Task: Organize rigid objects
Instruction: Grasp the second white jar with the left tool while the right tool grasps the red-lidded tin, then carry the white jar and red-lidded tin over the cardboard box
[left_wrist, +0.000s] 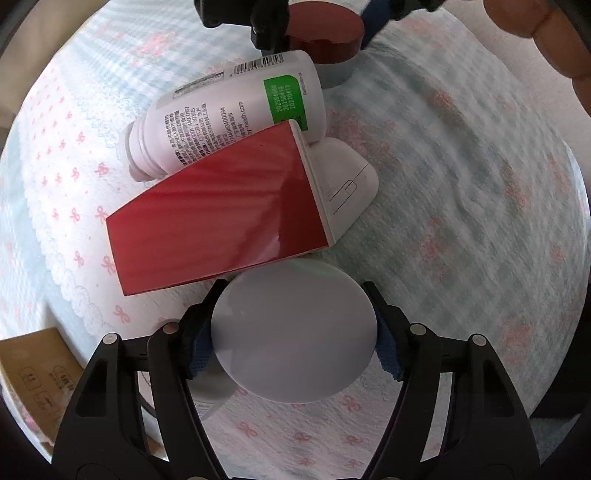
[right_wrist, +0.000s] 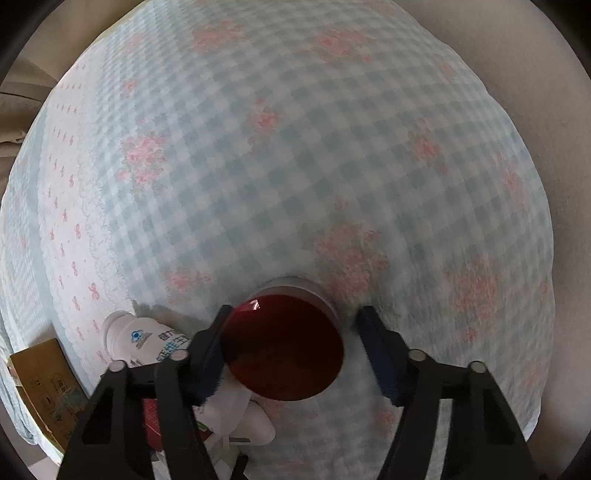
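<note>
Checked cloth (right_wrist: 314, 147), broad open centre

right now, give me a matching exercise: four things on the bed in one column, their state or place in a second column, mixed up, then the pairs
Things:
1. white plastic pill bottle
2. glossy red rectangular box
3. round white jar lid
4. dark red round lid on a grey jar

States:
A. gripped between the left gripper's fingers
B. lying on its side, capless
C. between the right gripper's fingers, with a gap at one finger
D. leaning across the bottle and a white device

Pairs: 1-B, 2-D, 3-A, 4-C
</note>
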